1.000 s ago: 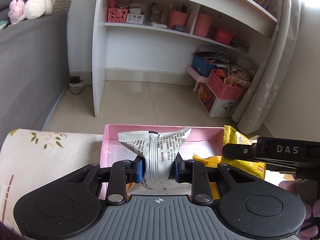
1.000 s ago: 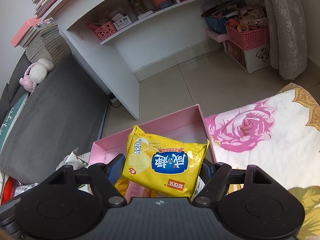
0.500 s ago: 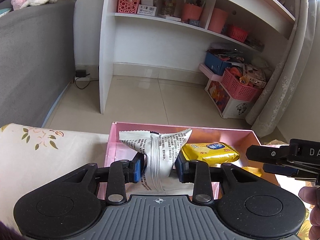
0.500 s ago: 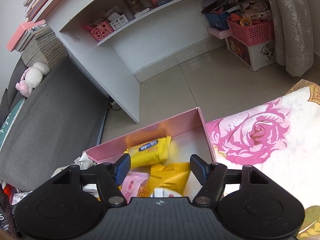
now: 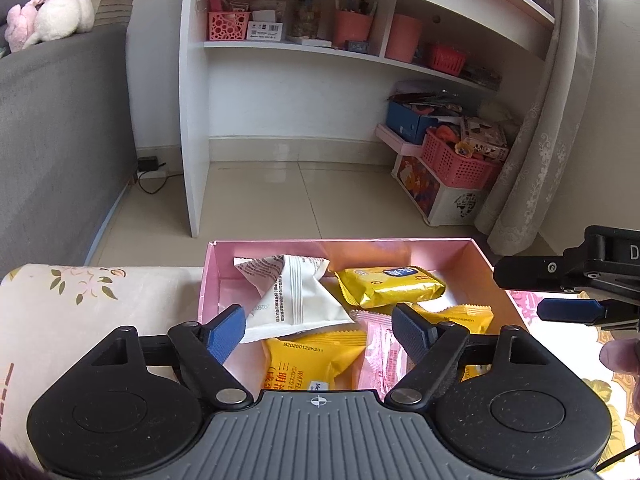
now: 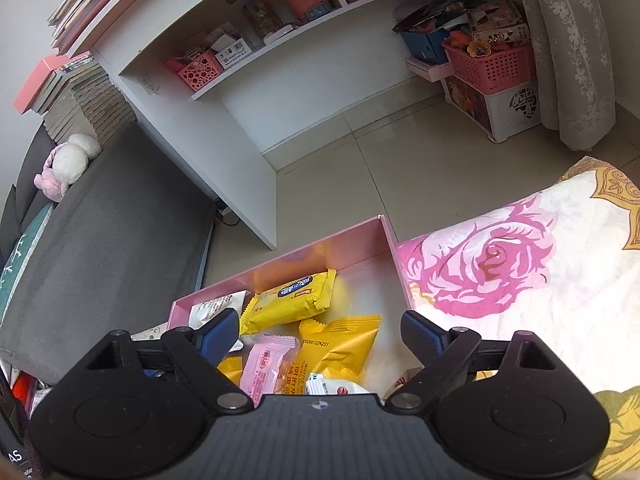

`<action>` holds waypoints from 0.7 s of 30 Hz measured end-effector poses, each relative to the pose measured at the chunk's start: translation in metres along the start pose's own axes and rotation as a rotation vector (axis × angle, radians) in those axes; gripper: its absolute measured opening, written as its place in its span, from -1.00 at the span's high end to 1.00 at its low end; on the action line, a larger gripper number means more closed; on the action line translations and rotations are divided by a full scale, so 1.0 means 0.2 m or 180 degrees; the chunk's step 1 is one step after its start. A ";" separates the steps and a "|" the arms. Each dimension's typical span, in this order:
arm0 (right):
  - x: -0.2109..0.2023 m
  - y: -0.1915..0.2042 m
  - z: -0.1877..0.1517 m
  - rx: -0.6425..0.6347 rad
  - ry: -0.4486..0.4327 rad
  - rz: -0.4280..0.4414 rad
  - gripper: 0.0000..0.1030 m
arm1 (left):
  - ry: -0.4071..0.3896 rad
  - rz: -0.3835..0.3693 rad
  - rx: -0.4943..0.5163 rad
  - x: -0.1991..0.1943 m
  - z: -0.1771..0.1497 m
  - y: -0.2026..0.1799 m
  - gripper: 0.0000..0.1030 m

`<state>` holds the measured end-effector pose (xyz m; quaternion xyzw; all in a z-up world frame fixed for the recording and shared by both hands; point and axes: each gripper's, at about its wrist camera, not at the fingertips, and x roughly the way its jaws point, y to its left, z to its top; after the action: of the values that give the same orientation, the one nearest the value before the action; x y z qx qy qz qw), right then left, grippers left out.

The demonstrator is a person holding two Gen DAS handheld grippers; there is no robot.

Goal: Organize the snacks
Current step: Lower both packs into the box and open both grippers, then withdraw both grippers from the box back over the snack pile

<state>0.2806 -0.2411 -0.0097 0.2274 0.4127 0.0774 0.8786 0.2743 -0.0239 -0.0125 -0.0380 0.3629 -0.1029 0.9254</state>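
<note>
Left hand-held gripper (image 5: 318, 326): jaws spread wide, just been opening, gripping nothing; white snack packet (image 5: 294, 298) lying loose below and between them in the pink box (image 5: 400, 246). Right hand-held gripper (image 6: 320, 330): jaws likewise wide, just opened further, empty, poised over the same box. Inside the box: yellow packet with blue label (image 6: 292, 294) toward the far wall, plain yellow packet (image 6: 340, 346) and small pink packet (image 6: 266, 366) nearer. Box resting on a floral bedspread (image 6: 500, 276); white shelving (image 5: 320, 48) beyond.
</note>
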 end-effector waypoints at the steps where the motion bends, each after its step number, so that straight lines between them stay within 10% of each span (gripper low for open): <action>1: -0.02 0.00 -0.01 -0.0015 -0.0011 -0.0008 -0.65 | 0.0004 -0.0011 0.0007 -0.02 0.00 -0.01 -0.61; 21: -0.43 0.07 -0.25 -0.0252 0.0017 -0.0121 -0.83 | 0.0072 -0.0101 0.0036 -0.52 -0.20 -0.04 -0.84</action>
<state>0.1875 -0.2410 0.0288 0.1844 0.4159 0.0775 0.8871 0.1708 -0.0090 0.0290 -0.0373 0.3722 -0.1199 0.9196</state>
